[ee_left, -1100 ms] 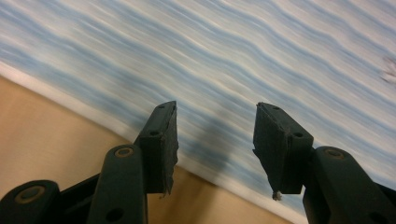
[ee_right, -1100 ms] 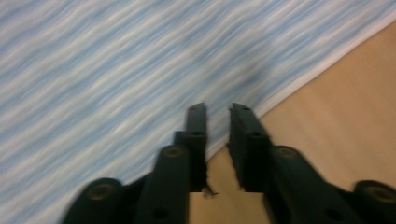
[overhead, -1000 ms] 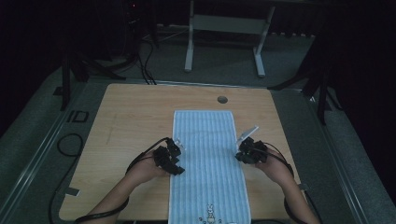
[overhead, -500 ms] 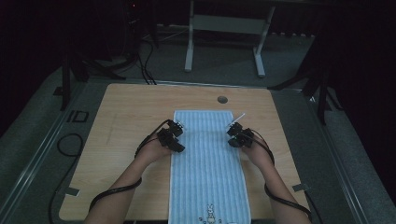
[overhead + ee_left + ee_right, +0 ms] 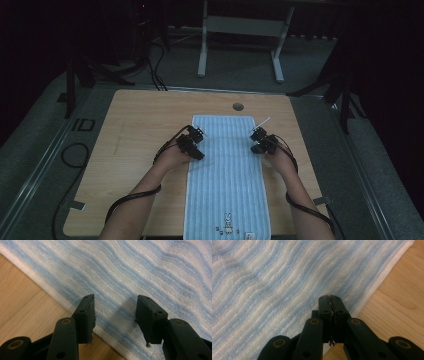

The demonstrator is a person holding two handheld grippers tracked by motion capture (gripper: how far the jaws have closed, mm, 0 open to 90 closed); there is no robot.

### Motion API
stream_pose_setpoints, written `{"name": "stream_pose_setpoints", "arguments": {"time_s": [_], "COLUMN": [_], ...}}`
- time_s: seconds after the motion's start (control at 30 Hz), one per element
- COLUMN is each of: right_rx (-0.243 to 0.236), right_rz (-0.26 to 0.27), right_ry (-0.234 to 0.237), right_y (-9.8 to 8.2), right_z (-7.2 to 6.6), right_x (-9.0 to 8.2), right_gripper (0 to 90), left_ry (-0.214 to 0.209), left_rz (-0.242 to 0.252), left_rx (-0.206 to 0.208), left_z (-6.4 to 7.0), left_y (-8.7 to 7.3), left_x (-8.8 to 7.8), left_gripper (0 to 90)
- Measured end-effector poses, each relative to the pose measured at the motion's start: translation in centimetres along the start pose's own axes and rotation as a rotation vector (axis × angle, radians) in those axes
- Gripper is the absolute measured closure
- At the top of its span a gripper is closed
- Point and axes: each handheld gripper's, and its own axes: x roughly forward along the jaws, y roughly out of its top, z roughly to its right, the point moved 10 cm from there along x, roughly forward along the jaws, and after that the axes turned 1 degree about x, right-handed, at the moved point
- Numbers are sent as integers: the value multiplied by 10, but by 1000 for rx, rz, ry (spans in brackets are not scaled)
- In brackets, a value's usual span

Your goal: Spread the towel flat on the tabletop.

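High view: a blue striped towel (image 5: pixel 227 175) lies flat down the middle of the table (image 5: pixel 135 130), its near end at the table's front edge. Left gripper (image 5: pixel 191 143) sits over the towel's left edge near the far end, jaws apart, nothing clamped; they have just been opening a touch above the cloth. Over on the right, the right gripper (image 5: pixel 261 140) hangs at the towel's right edge, jaws clenched tight together with no cloth pinched between them.

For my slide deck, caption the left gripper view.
Left gripper, jaws open, poised over the blue-striped towel near its edge on the wooden table.
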Motion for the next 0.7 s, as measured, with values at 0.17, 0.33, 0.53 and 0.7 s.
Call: {"name": "stream_pose_setpoints", "arguments": {"time_s": [0.17,0.33,0.53,0.7], "right_rx": [16,35,54,54], "right_rz": [-9,-23,-24,-36], "right_ry": [-3,-4,0,2], "right_y": [0,1,4,4], "right_z": [10,19,24,23], "right_x": [0,1,3,1], "right_gripper": [876,873,873,853], "left_ry": [-6,-4,6,17], "left_rz": [5,3,-7,-30], "left_rx": [-16,-12,-18,-21], "left_z": [-3,-5,-9,-8], "left_y": [9,16,22,20], "left_x": [4,7,9,7], "left_gripper": [490,490,492,491]}}
